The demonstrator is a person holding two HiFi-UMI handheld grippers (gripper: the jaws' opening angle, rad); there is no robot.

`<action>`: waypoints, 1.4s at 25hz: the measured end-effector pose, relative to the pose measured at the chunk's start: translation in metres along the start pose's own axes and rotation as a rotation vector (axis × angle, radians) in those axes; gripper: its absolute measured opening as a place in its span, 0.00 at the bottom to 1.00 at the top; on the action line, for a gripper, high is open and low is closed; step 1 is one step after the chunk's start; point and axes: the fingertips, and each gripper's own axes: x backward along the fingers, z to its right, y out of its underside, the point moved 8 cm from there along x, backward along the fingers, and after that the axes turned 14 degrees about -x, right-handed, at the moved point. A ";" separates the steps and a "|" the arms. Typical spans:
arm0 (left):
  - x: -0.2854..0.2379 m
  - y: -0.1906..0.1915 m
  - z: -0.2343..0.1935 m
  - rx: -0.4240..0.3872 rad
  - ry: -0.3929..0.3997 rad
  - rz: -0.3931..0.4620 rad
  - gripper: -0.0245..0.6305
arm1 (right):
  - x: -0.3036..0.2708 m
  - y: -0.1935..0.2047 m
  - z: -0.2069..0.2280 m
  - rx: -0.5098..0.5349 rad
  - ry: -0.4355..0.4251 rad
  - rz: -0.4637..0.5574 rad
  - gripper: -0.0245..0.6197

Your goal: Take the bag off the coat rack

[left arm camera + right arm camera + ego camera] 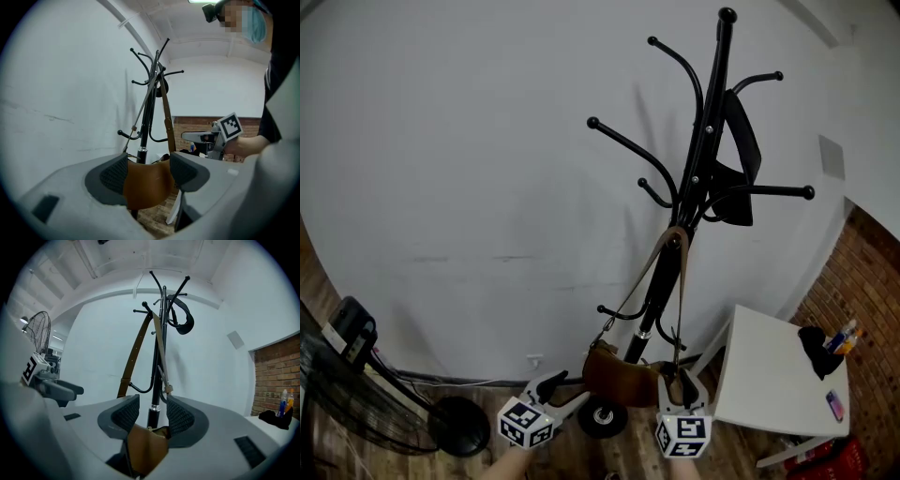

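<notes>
The left hand-held gripper point(147, 171) is pinching the brown bag point(147, 185). In the left gripper view the leather fills the whole gap between its two ribbed pads point(115, 174). The right hand-held gripper point(152, 416) is pressed onto the bag's other end. There a brown corner sits low between its pads and touches both, and the black pole shows just beyond the gap.

In the head view the bag point(619, 370) hangs low against the pole of the coat rack point(698, 159). It lies directly between the left hand-held gripper point(570, 389) and the right hand-held gripper point(680, 386). Its strap point(682, 281) runs up from just above the right hand-held gripper to a hook partway up the pole, so the bag is still on the rack.

Far above both hand-held grippers, a dark item point(742, 141) hangs from an upper hook. A white surface point(769, 366) stands just to the right of the right hand-held gripper and carries a few small objects at its far edge. A fan point(356, 412) stands well to the left of the left hand-held gripper. A plain white wall rises beyond the rack, with a brick wall point(862, 272) off to the right.
</notes>
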 end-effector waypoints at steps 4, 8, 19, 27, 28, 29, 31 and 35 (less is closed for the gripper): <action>-0.024 -0.001 -0.004 -0.010 -0.034 -0.005 0.46 | -0.023 -0.010 0.014 0.037 -0.038 0.016 0.30; -0.046 -0.004 -0.009 -0.046 -0.058 -0.020 0.46 | -0.042 -0.017 0.022 0.082 -0.068 0.025 0.31; -0.091 -0.012 -0.033 -0.124 -0.147 -0.020 0.46 | -0.073 -0.023 0.031 0.153 -0.131 0.030 0.29; -0.119 -0.027 -0.051 -0.153 -0.198 -0.001 0.46 | -0.076 -0.026 0.037 0.192 -0.163 0.032 0.18; -0.123 -0.029 -0.051 -0.160 -0.196 -0.002 0.46 | -0.075 -0.026 0.038 0.191 -0.167 0.032 0.17; -0.126 -0.030 -0.050 -0.166 -0.192 -0.003 0.45 | -0.074 -0.027 0.038 0.189 -0.171 0.031 0.16; -0.132 -0.032 -0.048 -0.174 -0.182 -0.002 0.41 | -0.073 -0.028 0.040 0.191 -0.178 0.027 0.15; -0.140 -0.034 -0.043 -0.195 -0.166 0.001 0.31 | -0.071 -0.030 0.043 0.185 -0.195 0.019 0.14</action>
